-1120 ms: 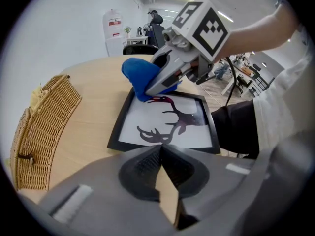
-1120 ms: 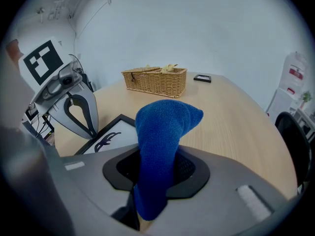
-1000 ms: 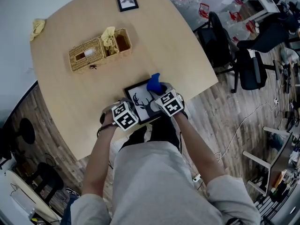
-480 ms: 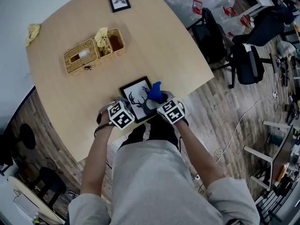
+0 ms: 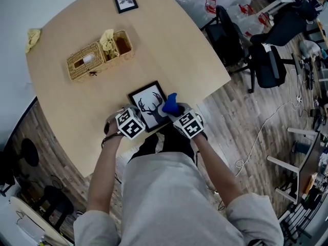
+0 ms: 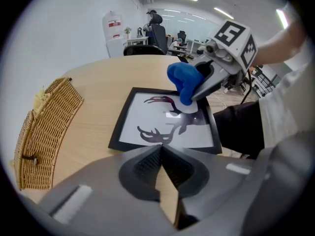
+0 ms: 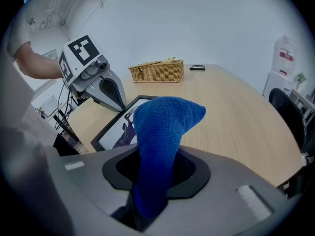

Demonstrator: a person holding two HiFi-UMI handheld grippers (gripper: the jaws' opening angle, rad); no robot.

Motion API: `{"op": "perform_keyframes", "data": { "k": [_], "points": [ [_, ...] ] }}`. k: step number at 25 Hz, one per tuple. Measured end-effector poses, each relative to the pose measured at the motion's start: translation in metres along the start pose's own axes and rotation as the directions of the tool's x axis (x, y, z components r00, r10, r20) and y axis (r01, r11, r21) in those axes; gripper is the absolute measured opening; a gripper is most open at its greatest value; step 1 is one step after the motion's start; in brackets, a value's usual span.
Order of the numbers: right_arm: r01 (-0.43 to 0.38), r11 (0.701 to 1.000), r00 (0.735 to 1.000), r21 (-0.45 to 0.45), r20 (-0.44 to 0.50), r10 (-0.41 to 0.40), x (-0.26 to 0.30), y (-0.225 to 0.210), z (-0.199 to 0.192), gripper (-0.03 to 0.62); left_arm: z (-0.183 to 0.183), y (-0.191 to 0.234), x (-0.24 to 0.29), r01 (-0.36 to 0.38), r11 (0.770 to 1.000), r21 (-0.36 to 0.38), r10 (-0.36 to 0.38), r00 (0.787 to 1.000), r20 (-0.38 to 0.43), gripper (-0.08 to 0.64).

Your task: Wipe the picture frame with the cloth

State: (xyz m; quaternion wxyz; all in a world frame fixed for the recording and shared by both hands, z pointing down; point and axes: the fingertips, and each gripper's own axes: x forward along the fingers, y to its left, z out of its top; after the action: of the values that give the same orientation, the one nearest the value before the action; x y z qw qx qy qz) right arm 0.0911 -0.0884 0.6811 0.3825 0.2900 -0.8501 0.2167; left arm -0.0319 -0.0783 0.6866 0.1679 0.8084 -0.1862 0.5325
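A black picture frame (image 5: pixel 148 104) with a deer print lies flat near the table's front edge; it also shows as the frame (image 6: pixel 167 117) and the frame (image 7: pixel 118 129). My right gripper (image 5: pixel 172 111) is shut on a blue cloth (image 5: pixel 169 103), which rests on the frame's right side. In the right gripper view the cloth (image 7: pixel 165 127) stands up out of the gripper (image 7: pixel 152 181). My left gripper (image 5: pixel 137 117) is shut with nothing in it, its tips (image 6: pixel 160 149) at the frame's near edge. From the left, the cloth (image 6: pixel 183 80) touches the glass.
A wicker basket (image 5: pixel 97 55) with a yellow rag stands mid-table. A small framed picture (image 5: pixel 125 1) sits at the far edge, another yellow cloth (image 5: pixel 32 35) at the far left. Office chairs (image 5: pixel 233 37) stand right of the table (image 5: pixel 189 55).
The right gripper has drawn the blue cloth from the frame's far right corner toward me along its right side. The left gripper has stayed at the frame's near edge.
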Motion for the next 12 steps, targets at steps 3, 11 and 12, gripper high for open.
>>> {"op": "perform_keyframes", "data": {
  "k": [3, 11, 12],
  "points": [
    [-0.015, 1.0, 1.0, 0.015, -0.005, 0.015, -0.006, 0.005, -0.006, 0.114, 0.0, 0.0, 0.0, 0.0, 1.0, 0.003, 0.0, 1.0, 0.0, 0.054],
    [-0.036, 0.997, 0.999, 0.065, -0.012, 0.037, -0.022, 0.014, -0.019, 0.112, 0.001, 0.0, 0.0, -0.006, 1.0, 0.003, 0.006, 1.0, 0.005, 0.054],
    [-0.035, 0.998, 0.999, 0.05, -0.015, 0.036, -0.024, 0.016, -0.019, 0.112, 0.001, 0.0, 0.0, -0.007, 1.0, 0.003, 0.007, 1.0, 0.006, 0.054]
  ]
}}
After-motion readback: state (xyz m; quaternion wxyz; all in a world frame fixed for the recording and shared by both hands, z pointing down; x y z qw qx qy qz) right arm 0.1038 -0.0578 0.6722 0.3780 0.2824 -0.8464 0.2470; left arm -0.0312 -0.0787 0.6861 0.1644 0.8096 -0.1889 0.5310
